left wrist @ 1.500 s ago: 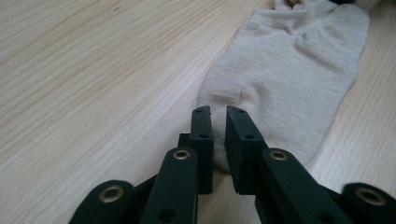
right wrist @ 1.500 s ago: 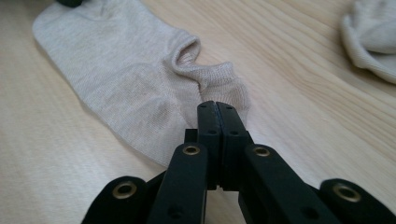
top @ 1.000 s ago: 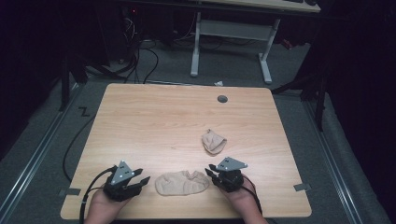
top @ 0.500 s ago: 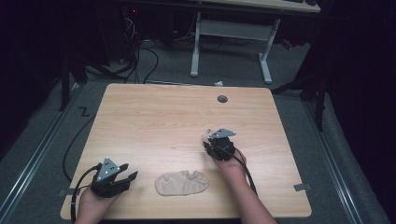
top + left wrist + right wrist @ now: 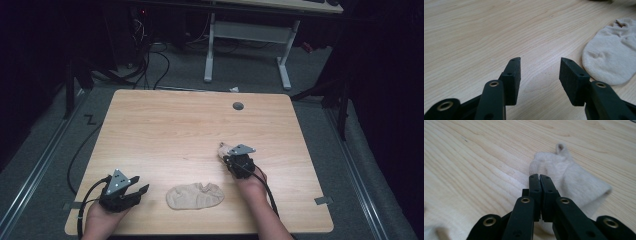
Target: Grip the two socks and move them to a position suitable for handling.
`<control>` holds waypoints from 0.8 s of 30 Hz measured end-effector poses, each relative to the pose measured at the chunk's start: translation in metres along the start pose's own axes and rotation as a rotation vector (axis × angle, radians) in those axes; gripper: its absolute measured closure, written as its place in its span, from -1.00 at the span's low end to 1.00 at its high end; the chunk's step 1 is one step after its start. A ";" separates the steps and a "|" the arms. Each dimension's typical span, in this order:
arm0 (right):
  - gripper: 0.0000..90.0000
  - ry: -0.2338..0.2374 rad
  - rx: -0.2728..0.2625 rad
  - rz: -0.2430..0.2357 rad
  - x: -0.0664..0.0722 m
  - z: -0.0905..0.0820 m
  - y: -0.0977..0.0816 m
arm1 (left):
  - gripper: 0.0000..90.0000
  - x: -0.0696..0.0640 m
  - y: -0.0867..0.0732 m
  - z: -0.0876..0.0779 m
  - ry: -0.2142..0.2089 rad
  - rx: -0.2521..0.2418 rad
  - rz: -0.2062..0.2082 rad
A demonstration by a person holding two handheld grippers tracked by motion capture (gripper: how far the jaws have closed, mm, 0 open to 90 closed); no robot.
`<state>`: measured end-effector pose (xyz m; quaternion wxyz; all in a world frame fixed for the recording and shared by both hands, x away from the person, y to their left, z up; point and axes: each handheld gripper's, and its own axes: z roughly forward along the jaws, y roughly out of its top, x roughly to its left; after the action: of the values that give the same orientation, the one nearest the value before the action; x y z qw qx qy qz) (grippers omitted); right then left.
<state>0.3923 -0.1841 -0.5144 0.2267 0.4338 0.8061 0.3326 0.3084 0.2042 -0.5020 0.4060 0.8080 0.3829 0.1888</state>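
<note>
Right tongs (image 5: 539, 176) just clamped on beige sock (image 5: 574, 182).

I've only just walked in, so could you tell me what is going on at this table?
A person is working on two beige socks with a gripper in each hand. The right gripper has just closed its fingers on the farther sock, pinching its fabric. The left gripper is open over bare wood near the table's front edge, with the flat sock lying beside it, untouched.

two beige socks (image 5: 195, 196) (image 5: 574, 182), two hand-held grippers (image 5: 137, 190) (image 5: 225, 159), one table (image 5: 165, 130).
</note>
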 end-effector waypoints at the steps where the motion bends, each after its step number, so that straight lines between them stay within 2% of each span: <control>1: 0.97 0.003 -0.013 0.011 0.000 -0.005 -0.002 | 0.16 0.000 0.000 0.000 -0.001 0.002 0.001; 7: 0.97 0.030 -0.065 0.018 0.005 -0.031 -0.013 | 0.17 -0.004 0.000 0.002 -0.006 0.008 0.010; 8: 0.97 0.035 -0.073 0.017 0.009 -0.039 -0.015 | 0.17 -0.004 0.000 0.003 -0.008 0.007 0.010; 12: 0.97 0.049 -0.088 -0.002 0.016 -0.046 -0.017 | 0.17 -0.004 0.001 0.003 -0.007 0.005 0.009; 14: 0.97 0.067 -0.090 -0.014 0.023 -0.046 -0.017 | 0.17 -0.004 0.001 0.002 -0.002 -0.003 0.008; 20: 0.97 0.082 -0.082 -0.014 0.030 -0.041 -0.013 | 0.17 -0.004 0.003 -0.003 -0.010 -0.028 0.010; 24: 0.97 0.079 -0.081 -0.020 0.034 -0.037 -0.007 | 0.17 -0.003 0.002 -0.003 -0.013 -0.027 0.012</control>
<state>0.3466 -0.1709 -0.4972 0.2154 0.4028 0.8044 0.3798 0.3057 0.2022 -0.4987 0.4183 0.8059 0.3729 0.1912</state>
